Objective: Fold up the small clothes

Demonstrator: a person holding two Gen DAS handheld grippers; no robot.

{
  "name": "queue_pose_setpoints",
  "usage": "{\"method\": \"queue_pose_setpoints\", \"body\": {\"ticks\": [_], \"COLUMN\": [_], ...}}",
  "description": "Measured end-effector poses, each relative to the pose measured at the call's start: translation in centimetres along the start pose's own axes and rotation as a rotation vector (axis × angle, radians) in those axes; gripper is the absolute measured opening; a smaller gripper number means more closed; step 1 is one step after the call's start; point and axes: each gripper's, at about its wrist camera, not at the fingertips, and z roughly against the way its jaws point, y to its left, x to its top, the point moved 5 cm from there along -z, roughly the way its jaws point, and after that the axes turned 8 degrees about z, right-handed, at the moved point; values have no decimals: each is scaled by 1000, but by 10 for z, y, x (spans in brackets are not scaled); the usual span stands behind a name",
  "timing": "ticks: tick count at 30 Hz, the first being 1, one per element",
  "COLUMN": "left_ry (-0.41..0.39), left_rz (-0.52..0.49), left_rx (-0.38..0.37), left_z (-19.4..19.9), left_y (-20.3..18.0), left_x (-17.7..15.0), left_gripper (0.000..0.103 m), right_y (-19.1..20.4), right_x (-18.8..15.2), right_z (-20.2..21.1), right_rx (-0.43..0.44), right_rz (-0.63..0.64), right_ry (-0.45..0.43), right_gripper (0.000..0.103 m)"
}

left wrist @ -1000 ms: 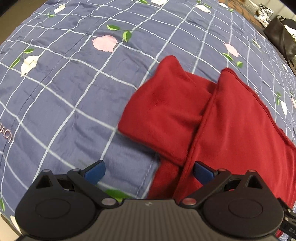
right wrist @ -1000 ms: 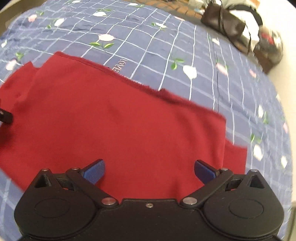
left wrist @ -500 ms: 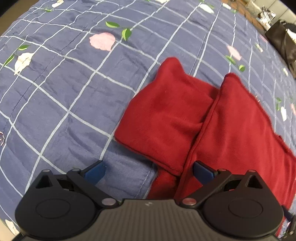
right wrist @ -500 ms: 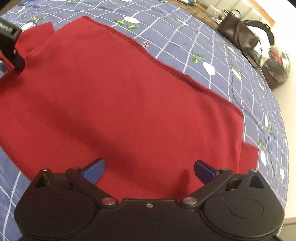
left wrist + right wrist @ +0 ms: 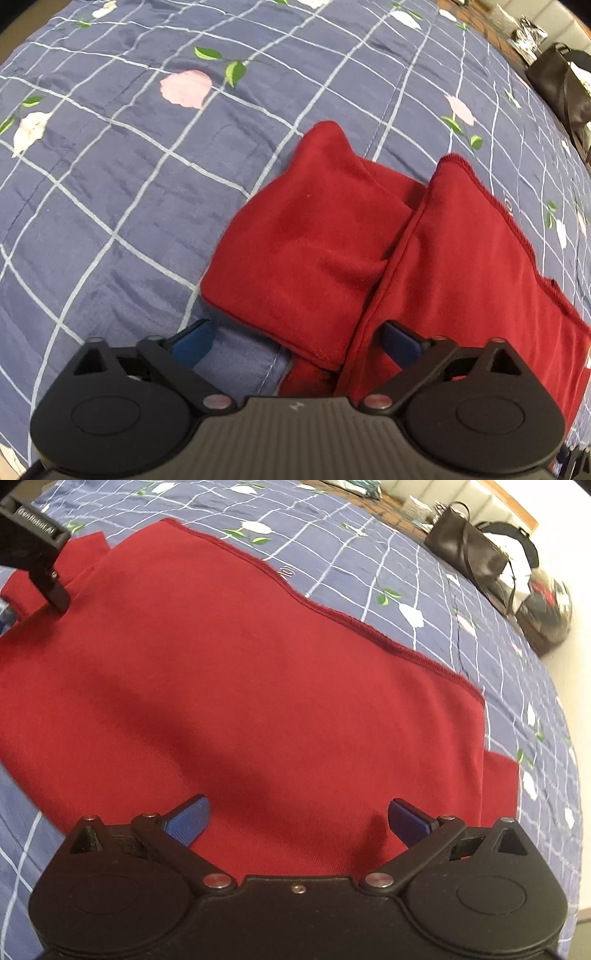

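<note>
A dark red garment [image 5: 443, 266] lies flat on the blue checked bedspread [image 5: 129, 184], its body folded over and a folded sleeve [image 5: 306, 251] sticking out to the left. My left gripper [image 5: 295, 345] hangs open just above the sleeve's near hem, holding nothing. In the right wrist view the same red garment [image 5: 240, 686] fills the middle. My right gripper [image 5: 299, 821] is open over its near edge, nothing between the blue fingers [image 5: 188, 823]. The left gripper's black body [image 5: 40, 554] shows at the top left of that view, over the garment's far end.
The bedspread [image 5: 498, 657] with its white grid and flower print reaches all around the garment. A dark handbag [image 5: 465, 550] and a bundle of other items [image 5: 546, 609] sit beyond the bed's far right edge. The handbag [image 5: 565, 88] also shows at the left wrist view's top right.
The right gripper has swung left and come lower and closer over the garment's body. The left gripper has drifted slightly, and the sleeve sits a little lower in its view. Both stayed open.
</note>
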Motion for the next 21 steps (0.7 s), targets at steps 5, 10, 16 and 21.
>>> {"method": "queue_pose_setpoints", "body": {"ticks": [5,10,16,21], "left_ry": [-6,0,17,2], "left_rz": [-28,-75,-43,-43], "left_rx": [-65,-51,-47,-52], "left_z": [10,7,-1,9], "left_y": [-7,-19,-19,-21], "left_x": [-3,-7,-5,-8], "left_gripper": [58,57,61,34], "right_y": [-1,-1,-4,-4], "right_x": [0,0,-1,-4], "right_z": [0,-1,-2,-1], "right_rx": [13,26,35,26], "right_rz": [-25,-27,-34,-63], "right_ry": [12,20,15,22], "right_gripper": [103,103,103,103]}}
